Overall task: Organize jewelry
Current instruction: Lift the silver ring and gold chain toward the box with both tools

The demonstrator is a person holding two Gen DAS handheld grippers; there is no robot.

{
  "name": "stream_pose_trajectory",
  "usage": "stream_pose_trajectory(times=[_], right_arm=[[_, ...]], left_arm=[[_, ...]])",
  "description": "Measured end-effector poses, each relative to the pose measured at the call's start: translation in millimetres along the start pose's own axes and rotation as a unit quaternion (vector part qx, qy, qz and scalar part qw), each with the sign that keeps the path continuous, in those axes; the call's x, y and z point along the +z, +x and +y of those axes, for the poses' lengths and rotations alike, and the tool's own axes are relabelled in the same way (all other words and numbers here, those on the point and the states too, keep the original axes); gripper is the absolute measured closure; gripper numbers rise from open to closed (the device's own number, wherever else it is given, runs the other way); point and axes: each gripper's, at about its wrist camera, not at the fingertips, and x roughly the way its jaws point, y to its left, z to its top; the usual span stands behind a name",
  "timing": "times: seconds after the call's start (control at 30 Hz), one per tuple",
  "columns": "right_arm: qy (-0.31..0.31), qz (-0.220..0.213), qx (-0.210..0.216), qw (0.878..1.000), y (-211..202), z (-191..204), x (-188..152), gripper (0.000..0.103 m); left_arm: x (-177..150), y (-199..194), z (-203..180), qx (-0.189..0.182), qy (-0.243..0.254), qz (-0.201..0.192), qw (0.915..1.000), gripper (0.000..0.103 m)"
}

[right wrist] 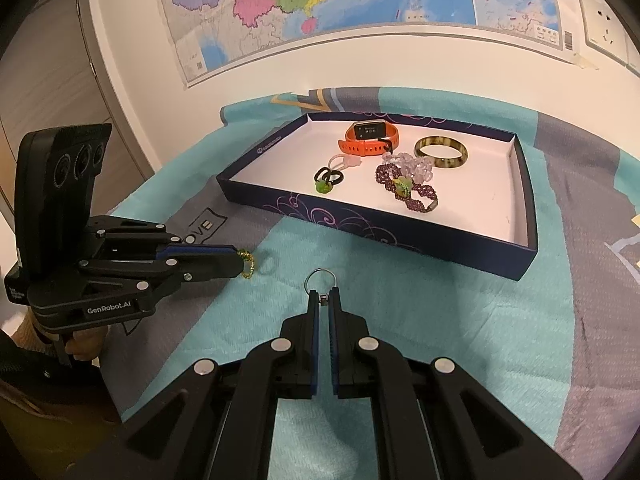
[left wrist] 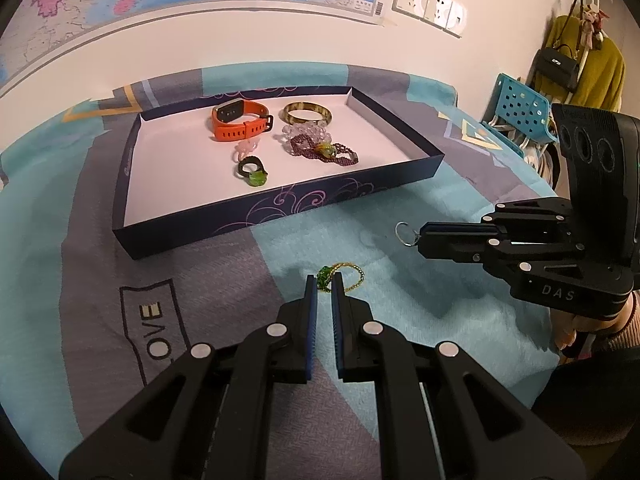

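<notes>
- The left gripper [left wrist: 324,282] is closed on a gold chain ring with a green bead [left wrist: 340,276]; the green bead sits pinched between the blue pads at the tips, and the gold loop hangs out to the right just above the cloth.
- The right gripper [right wrist: 324,298] is closed on the small metal end of a silver key ring [right wrist: 319,279], whose loop sticks out past the fingertips.
- Both grippers hover over a teal and grey patterned cloth [left wrist: 400,320], in front of the tray and apart from each other.
- A shallow dark-blue tray with a white floor [left wrist: 280,206] lies farther back on the cloth.
- Inside the tray: an orange smartwatch [left wrist: 240,120] at the back, a brown-and-yellow bangle [left wrist: 307,115] beside it, a pale beaded bracelet [left wrist: 306,133] in front of the bangle, and a dark purple beaded bracelet with a green stone [left wrist: 324,152] overlapping it.
- Nearer the tray's front sit a pale pink ring [left wrist: 246,148] and a black hair tie with a green ornament [left wrist: 253,171], touching each other.
- A map [right wrist: 320,0] hangs on the wall behind.
</notes>
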Motion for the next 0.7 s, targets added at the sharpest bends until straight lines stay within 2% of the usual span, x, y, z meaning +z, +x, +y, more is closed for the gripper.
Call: stream_pose_trajectory(times=[0.7], right_arm=[[-0.002, -0.019, -0.001, 1.000, -8, -4, 12, 0.100]], left_arm=[[8, -12, 6, 0.000, -0.008, -0.022, 0.9997, 0.095]])
